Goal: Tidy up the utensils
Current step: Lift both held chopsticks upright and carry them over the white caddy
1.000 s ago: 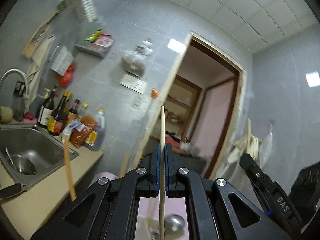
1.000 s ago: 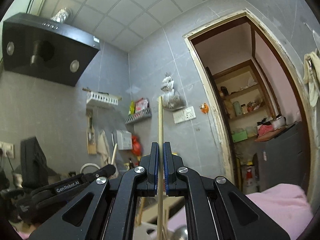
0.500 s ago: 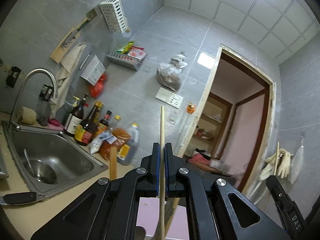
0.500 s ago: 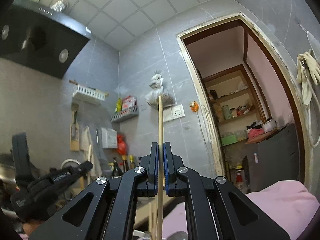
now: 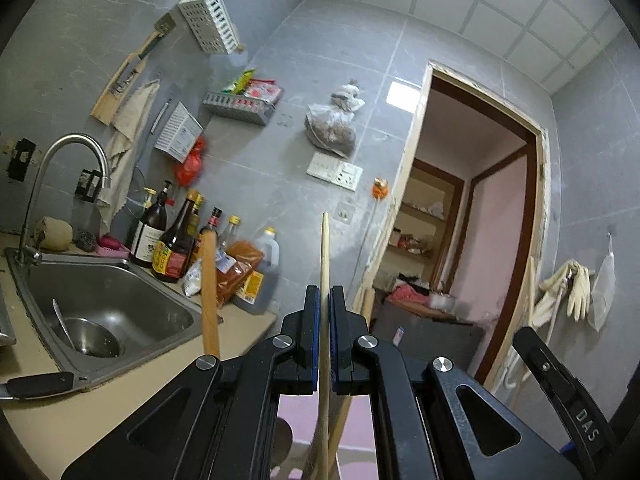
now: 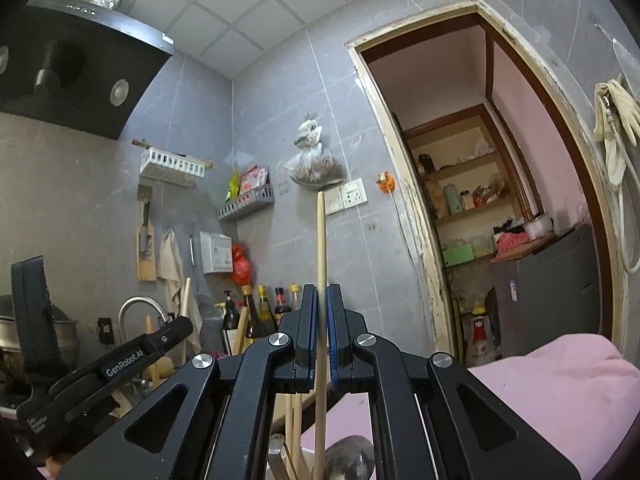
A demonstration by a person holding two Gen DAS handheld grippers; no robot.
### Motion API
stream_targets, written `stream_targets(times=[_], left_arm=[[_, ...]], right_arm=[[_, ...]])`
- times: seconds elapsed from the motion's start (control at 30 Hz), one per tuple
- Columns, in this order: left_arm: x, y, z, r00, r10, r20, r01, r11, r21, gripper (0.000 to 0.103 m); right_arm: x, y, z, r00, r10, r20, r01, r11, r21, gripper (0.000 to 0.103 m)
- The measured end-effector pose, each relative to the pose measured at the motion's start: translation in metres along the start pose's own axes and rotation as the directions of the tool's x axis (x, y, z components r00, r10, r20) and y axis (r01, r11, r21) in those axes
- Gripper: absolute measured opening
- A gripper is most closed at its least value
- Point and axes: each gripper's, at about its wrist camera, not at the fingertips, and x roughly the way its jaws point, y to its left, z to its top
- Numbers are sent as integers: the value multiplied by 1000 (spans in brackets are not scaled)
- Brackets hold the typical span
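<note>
Status: you have one chopstick in each hand, neither put away yet.

Left gripper: jaws pressed together on a thin wooden chopstick, upright, centre of the left wrist frame, its tip up against the grey wall tiles. Right gripper: same, pinching a second chopstick, upright, centre of the right wrist frame, tip just under the hanging plastic bag.

Both grippers point roughly level across the kitchen, so the drop-off spot is out of frame below. At the bottom edge of the right wrist frame, more wooden sticks stand close together beside a metal spoon bowl. Looks like a utensil holder, but its rim isn't visible, so I can't confirm.

Other loose items: a thick wooden handle stands in front of the sauce bottles left of centre in the left wrist frame. A spoon lies in the steel bowl in the sink, lower left.

My read: mid-task. Some utensils seem grouped already; the two held chopsticks remain to be placed, and possibly the sink spoon. Line both sticks over the cluster below before you release.
</note>
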Motion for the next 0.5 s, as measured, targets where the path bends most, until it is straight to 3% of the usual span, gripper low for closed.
stream_targets(times=[0.5], left_arm=[[-2, -15, -25, 996, -43, -72, 49, 996, 80, 2]], right_arm=[[0, 3, -13, 998, -5, -58, 3, 999, -32, 3]])
